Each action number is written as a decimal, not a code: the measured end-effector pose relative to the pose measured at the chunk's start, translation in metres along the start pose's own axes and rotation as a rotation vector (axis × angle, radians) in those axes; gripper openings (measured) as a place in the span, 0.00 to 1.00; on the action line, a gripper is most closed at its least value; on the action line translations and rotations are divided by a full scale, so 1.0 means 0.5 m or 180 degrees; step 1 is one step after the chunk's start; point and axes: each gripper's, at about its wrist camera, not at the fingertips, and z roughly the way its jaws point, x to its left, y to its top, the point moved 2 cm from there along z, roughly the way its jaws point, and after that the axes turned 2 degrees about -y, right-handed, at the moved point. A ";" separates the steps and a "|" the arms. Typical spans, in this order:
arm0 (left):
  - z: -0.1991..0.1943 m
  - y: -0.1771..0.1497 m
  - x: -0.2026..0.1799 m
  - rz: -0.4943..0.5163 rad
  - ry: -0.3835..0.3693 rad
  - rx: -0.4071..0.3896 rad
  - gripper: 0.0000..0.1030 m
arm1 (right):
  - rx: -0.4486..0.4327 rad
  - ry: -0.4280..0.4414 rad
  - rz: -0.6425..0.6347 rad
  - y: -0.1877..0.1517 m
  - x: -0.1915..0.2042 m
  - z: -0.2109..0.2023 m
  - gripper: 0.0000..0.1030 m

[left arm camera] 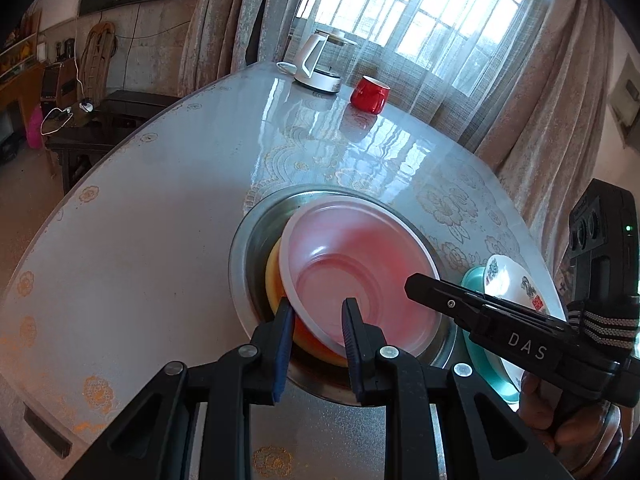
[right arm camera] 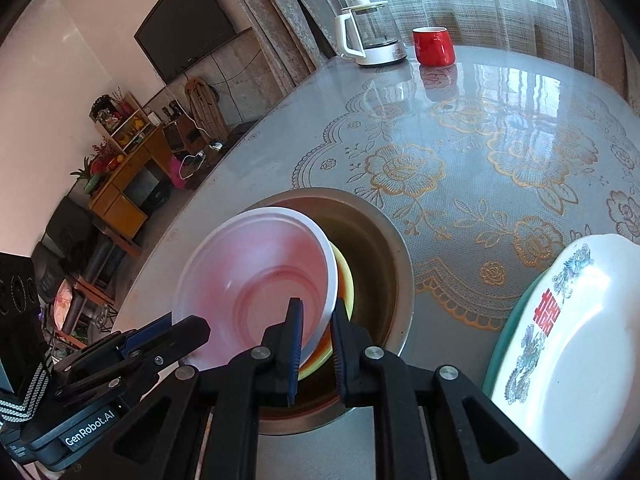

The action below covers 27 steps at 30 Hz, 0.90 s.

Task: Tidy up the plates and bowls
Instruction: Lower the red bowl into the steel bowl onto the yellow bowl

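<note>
A pink bowl (left arm camera: 360,264) (right arm camera: 248,276) with a white rim hangs tilted over a round metal basin (left arm camera: 244,248) (right arm camera: 400,264). A yellow bowl (left arm camera: 274,276) (right arm camera: 346,284) is nested under it. My left gripper (left arm camera: 316,340) is shut on the near rim, one finger inside the pink bowl and one outside the yellow one. My right gripper (right arm camera: 316,340) is shut on the rim on the opposite side, both bowls' walls between its pads. Each view shows the other gripper at the rim: the right gripper (left arm camera: 412,286) and the left gripper (right arm camera: 196,330).
A white patterned plate (right arm camera: 580,340) (left arm camera: 504,276) lies on a teal plate (right arm camera: 496,360) (left arm camera: 472,280) just right of the basin. At the far side of the lace-covered round table (left arm camera: 140,240) stand a red cup (left arm camera: 370,94) (right arm camera: 434,46) and a glass kettle (left arm camera: 320,64) (right arm camera: 372,36).
</note>
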 end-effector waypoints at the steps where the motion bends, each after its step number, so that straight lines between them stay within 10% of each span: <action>1: 0.003 0.000 0.001 0.0013 0.0016 0.0019 0.22 | 0.0019 -0.0021 -0.0017 -0.001 0.001 0.004 0.15; 27: 0.001 -0.005 0.006 0.0391 0.0111 -0.0060 0.25 | -0.0053 -0.0408 -0.0191 -0.020 0.021 0.010 0.17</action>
